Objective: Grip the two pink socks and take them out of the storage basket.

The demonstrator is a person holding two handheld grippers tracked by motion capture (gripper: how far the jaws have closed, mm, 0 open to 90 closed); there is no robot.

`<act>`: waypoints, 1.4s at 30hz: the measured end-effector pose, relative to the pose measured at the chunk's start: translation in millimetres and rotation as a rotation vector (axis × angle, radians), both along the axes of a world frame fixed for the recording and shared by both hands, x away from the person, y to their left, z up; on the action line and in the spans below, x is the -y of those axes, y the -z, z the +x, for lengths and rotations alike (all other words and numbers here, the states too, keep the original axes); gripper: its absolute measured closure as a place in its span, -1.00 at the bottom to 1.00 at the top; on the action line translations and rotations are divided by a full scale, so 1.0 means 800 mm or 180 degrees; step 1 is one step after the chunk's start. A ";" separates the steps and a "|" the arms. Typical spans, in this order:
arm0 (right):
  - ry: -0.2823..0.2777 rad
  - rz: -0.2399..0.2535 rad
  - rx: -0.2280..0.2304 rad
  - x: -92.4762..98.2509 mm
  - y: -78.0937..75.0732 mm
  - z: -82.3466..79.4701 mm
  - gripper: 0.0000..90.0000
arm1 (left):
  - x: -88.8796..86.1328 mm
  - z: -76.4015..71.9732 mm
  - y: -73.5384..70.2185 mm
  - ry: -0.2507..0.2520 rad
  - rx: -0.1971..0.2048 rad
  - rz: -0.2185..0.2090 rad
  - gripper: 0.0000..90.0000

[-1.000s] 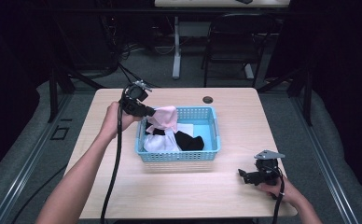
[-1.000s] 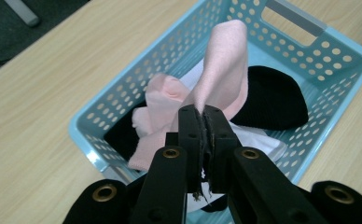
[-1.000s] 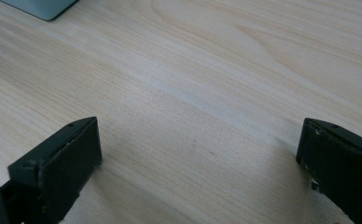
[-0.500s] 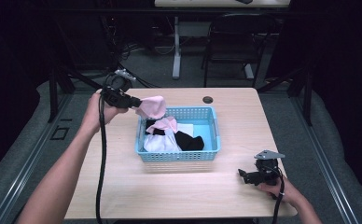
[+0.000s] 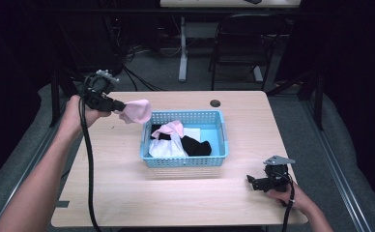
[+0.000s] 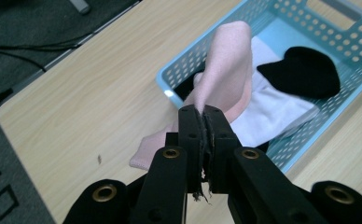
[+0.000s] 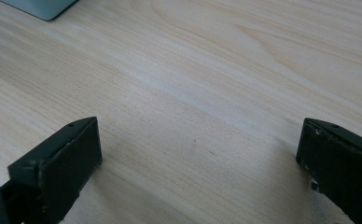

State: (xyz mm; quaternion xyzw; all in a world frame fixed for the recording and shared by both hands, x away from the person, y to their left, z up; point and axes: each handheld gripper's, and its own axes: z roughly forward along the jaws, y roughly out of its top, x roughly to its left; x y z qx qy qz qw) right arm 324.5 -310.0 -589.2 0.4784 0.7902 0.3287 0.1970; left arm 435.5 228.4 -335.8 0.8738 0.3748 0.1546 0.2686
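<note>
Dim room beyond, dark floor, a black chair [image 5: 246, 48] and a pale desk leg behind; up front a light wood-grain surface [image 5: 127, 193] with rounded corners and a small dark round hole [image 5: 215, 103] near its far edge. Seen from the high view: left tool [image 5: 119, 106] raised above the surface's far left part, pointing toward the basket, pinching a pink sock [image 5: 136, 111] that hangs bunched and soft just left of the basket's far left corner, clear of the wood. Light blue plastic basket [image 5: 185, 161] at the middle, rectangular, walls pierced with rows of small holes. Inside it, a second pink piece [image 5: 172, 129] on top of a white cloth [image 5: 166, 149], a black sock [image 5: 196, 146] beside them. Right tool [image 5: 253, 182] low at the near right edge, well apart from the basket, grey three-cornered plate on top. From the left gripper view, closer detail: black jaws pressed together on the sock's fuzzy knit edge, frayed threads between the pads, fabric rising in a rounded fold in front of the basket's perforated rim [image 6: 188, 60]; a tiny dark mark [image 6: 99, 159] on the wood below. From the right gripper view: blocky matte jaws spread wide, nothing between them, bare streaked grain underneath and a grey corner [image 7: 41, 7] at the top left.
</note>
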 end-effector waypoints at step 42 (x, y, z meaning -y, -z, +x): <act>0.0002 0.0010 0.0004 0.000 0.000 0.000 -1.00 | -0.115 0.000 0.131 -0.0662 -0.0989 0.0601 0.93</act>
